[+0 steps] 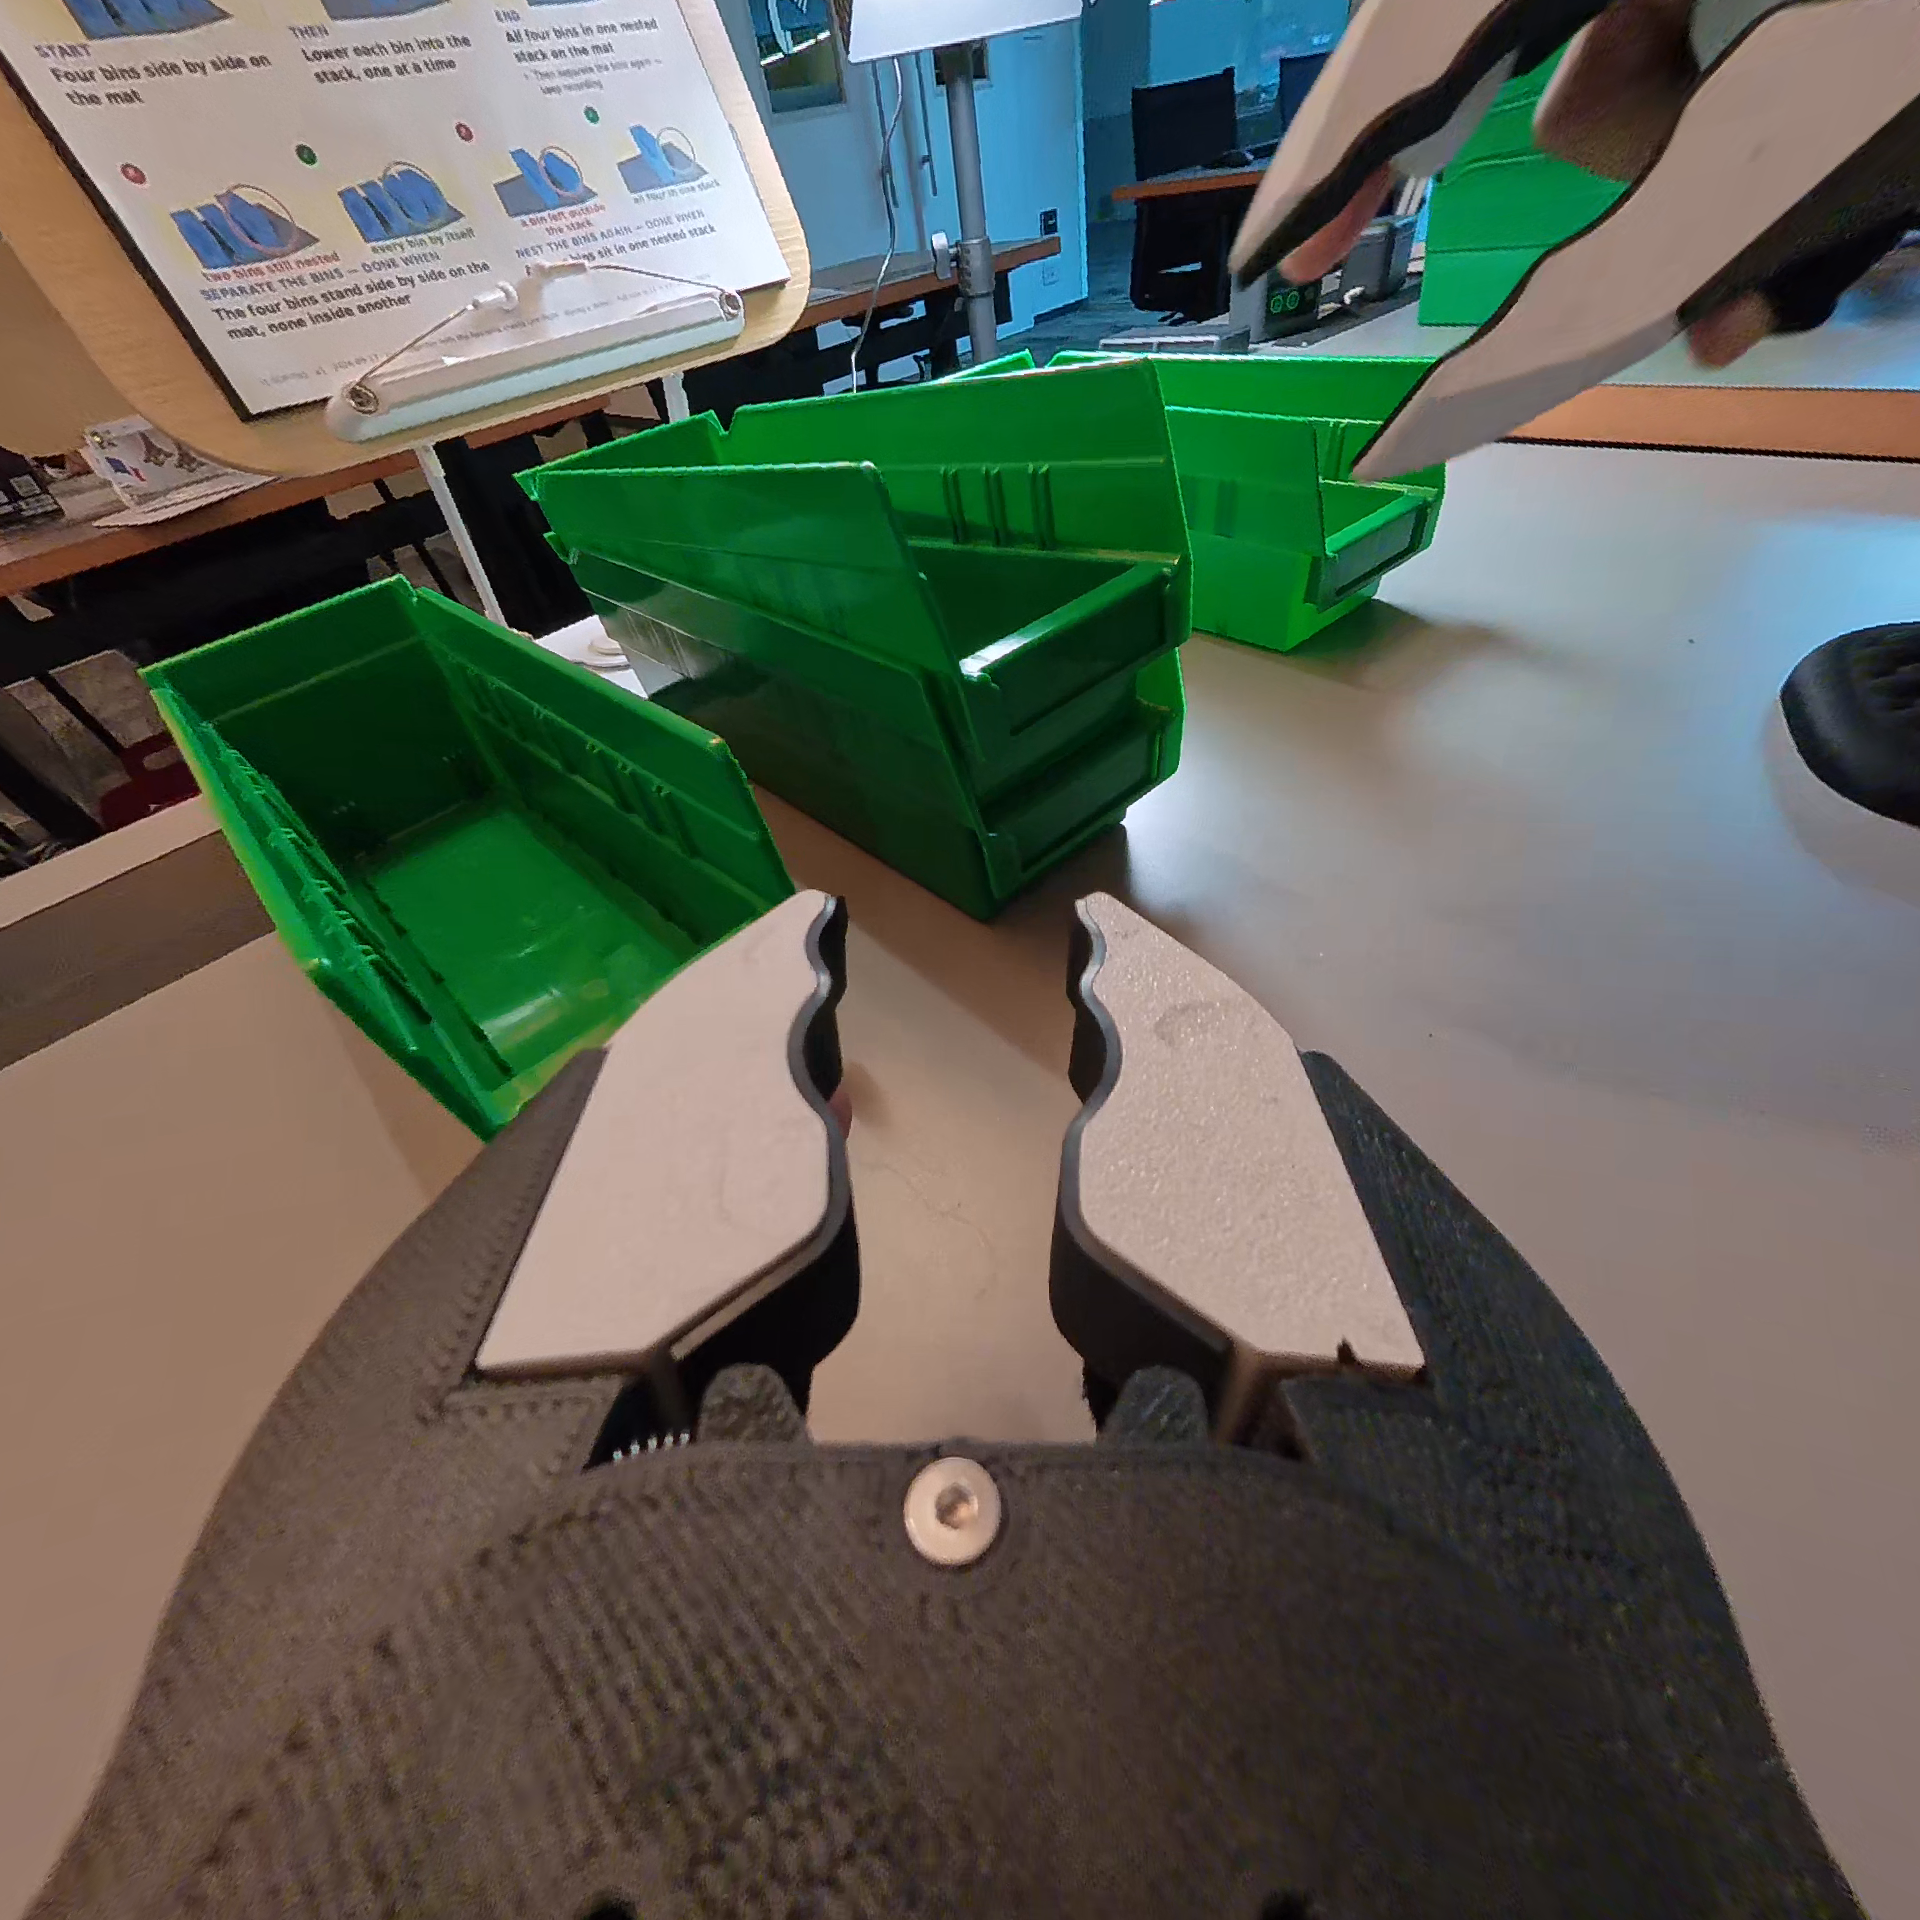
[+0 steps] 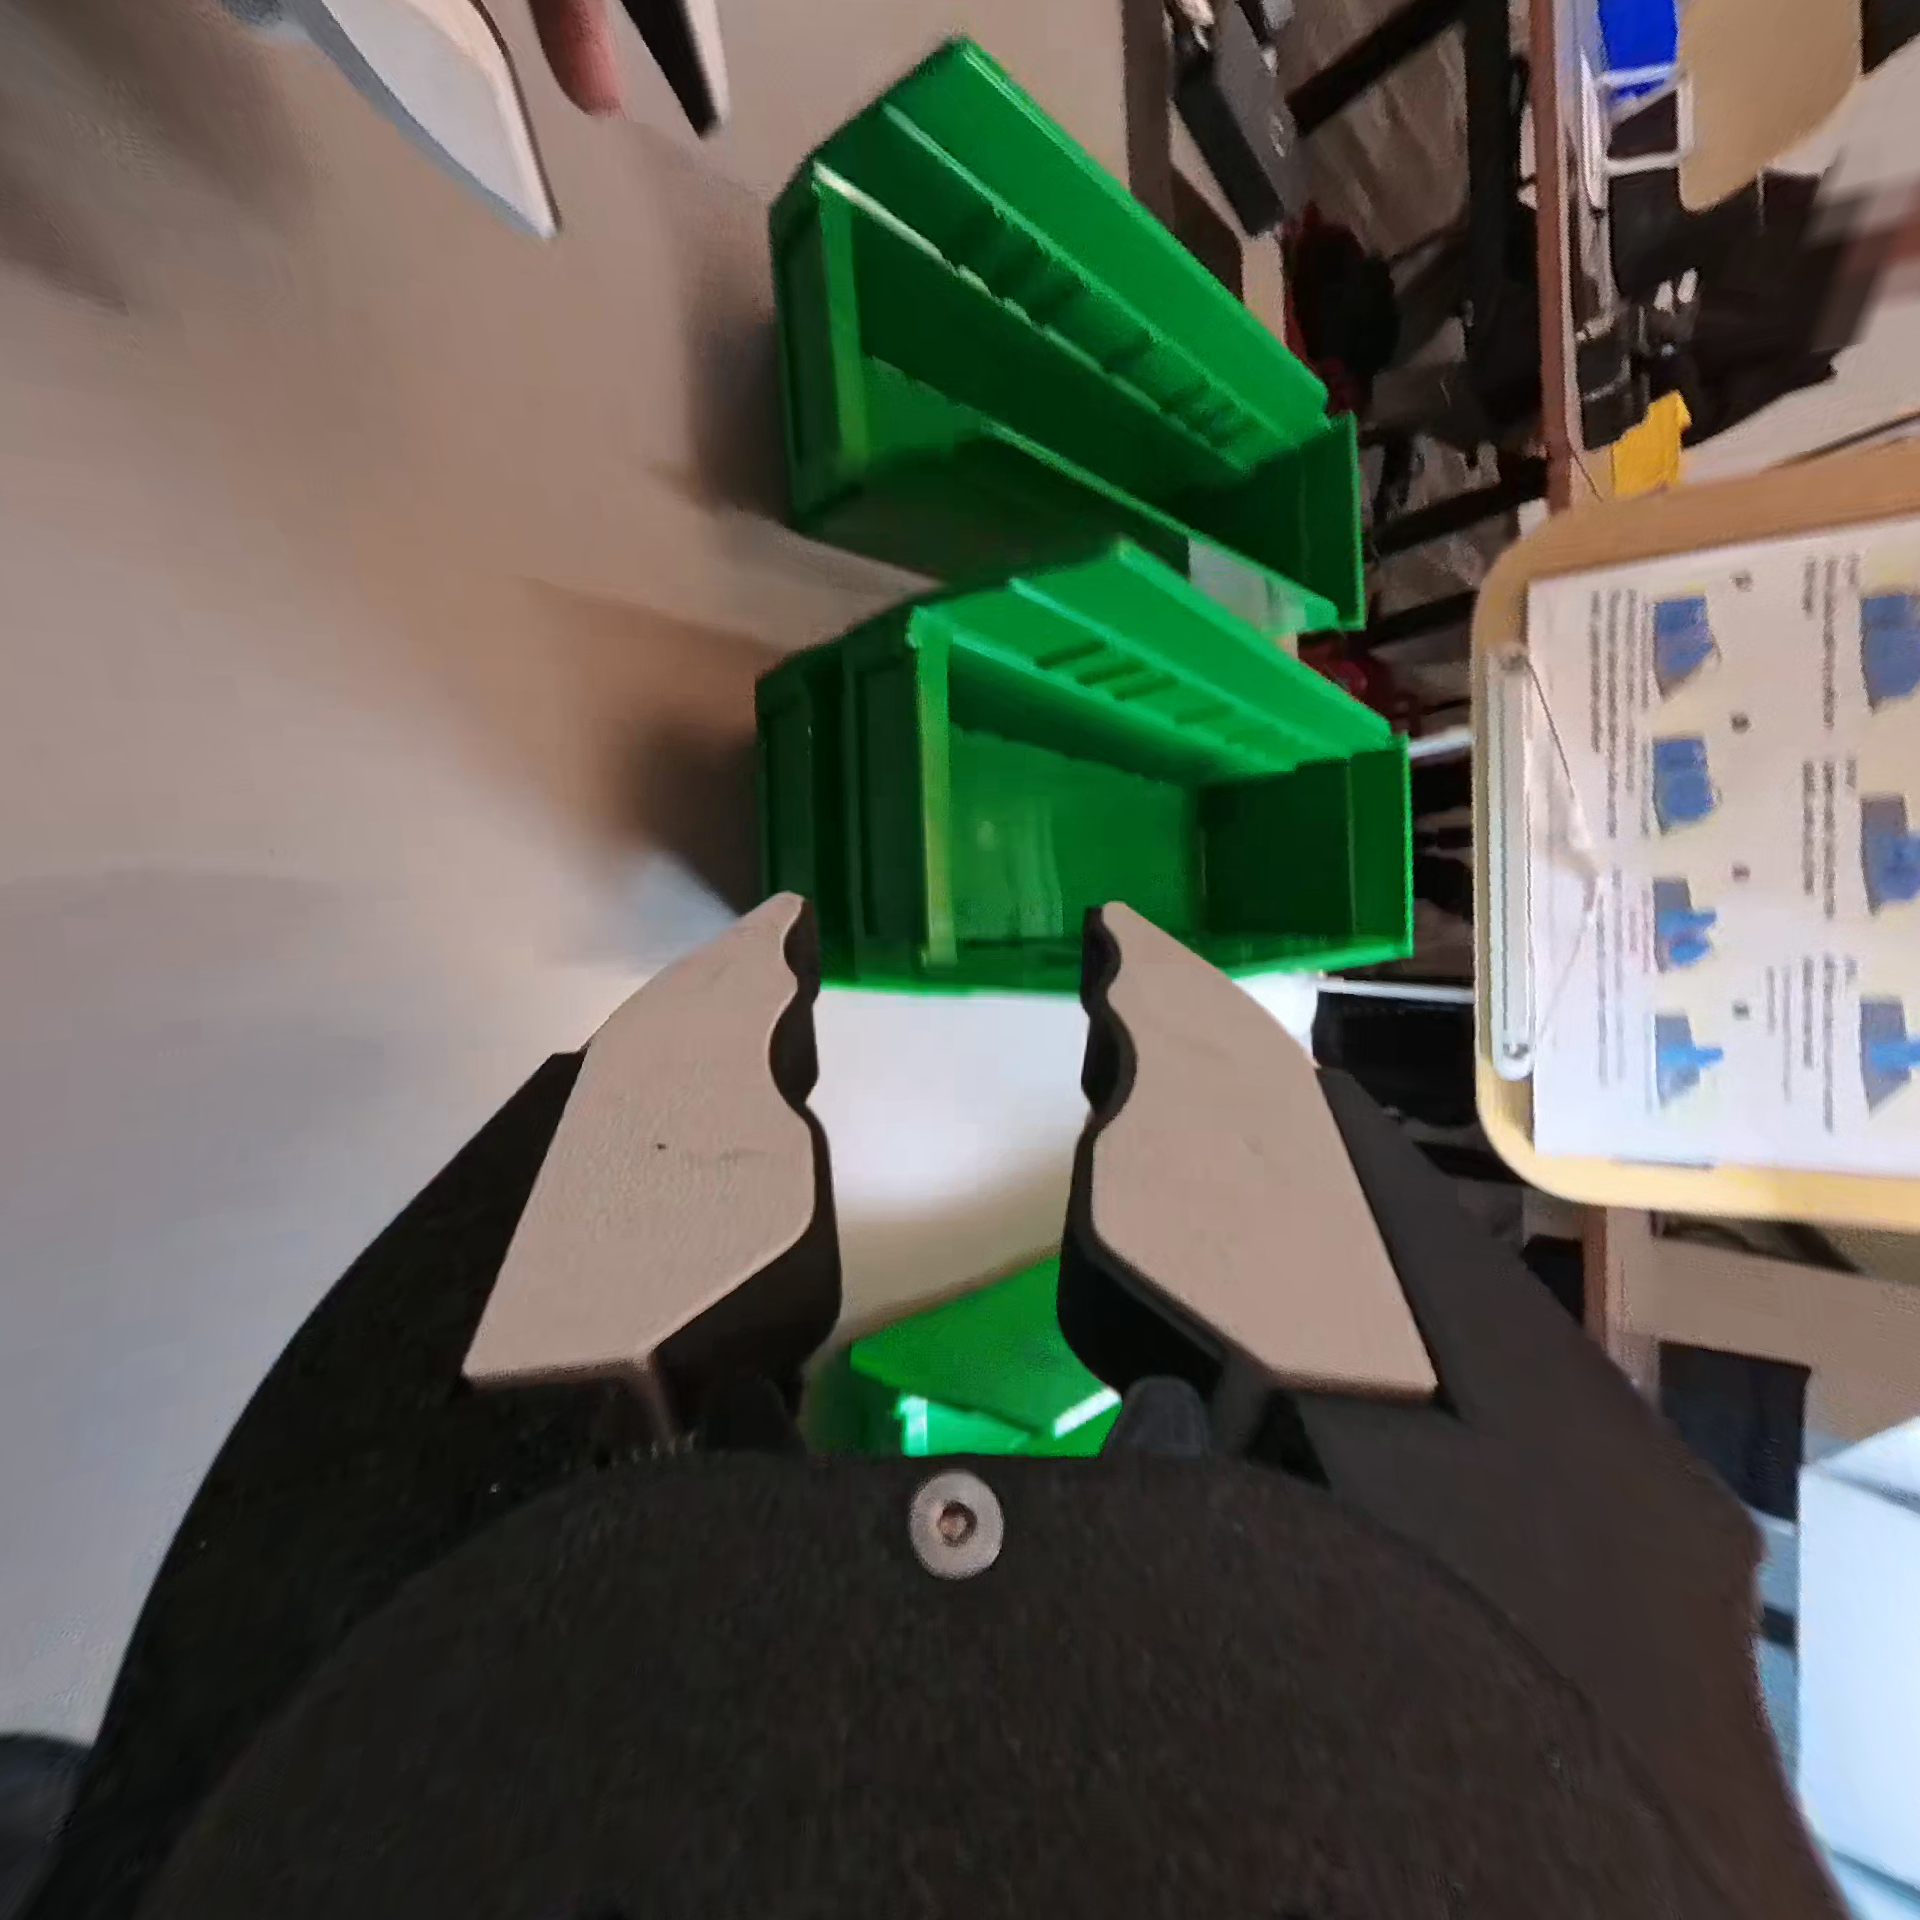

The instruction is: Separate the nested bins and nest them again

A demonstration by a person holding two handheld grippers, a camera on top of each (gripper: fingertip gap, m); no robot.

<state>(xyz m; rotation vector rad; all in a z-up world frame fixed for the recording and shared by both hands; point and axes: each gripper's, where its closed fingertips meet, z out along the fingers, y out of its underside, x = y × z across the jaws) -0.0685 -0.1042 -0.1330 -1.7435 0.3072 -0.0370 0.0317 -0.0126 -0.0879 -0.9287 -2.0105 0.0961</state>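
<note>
1. Two grippers, both spread and holding nothing: the left gripper [image 1: 951, 940] hangs low over the table [image 1: 1455, 987], between the single bin [image 1: 457, 831] and the stack [image 1: 883, 665]. The right gripper [image 2: 945, 940] is up in the air, rolled sideways, above the far bin [image 1: 1278, 520].
2. Bins, counted: one alone at left, a middle stack of two or perhaps three nested shells (front lips overlap, so I cannot be sure), and one far bin at right.
3. Risk: a bin gripped by one thin wall will likely tilt and jam on the stack's rim.
4. Risk: if a nested shell sticks, lifting could drag the whole stack up with it.
5. Risk: the stack's top shell already sits cocked, so it may wedge.
6. One instruction board [image 1: 416, 208] stands behind.
</note>
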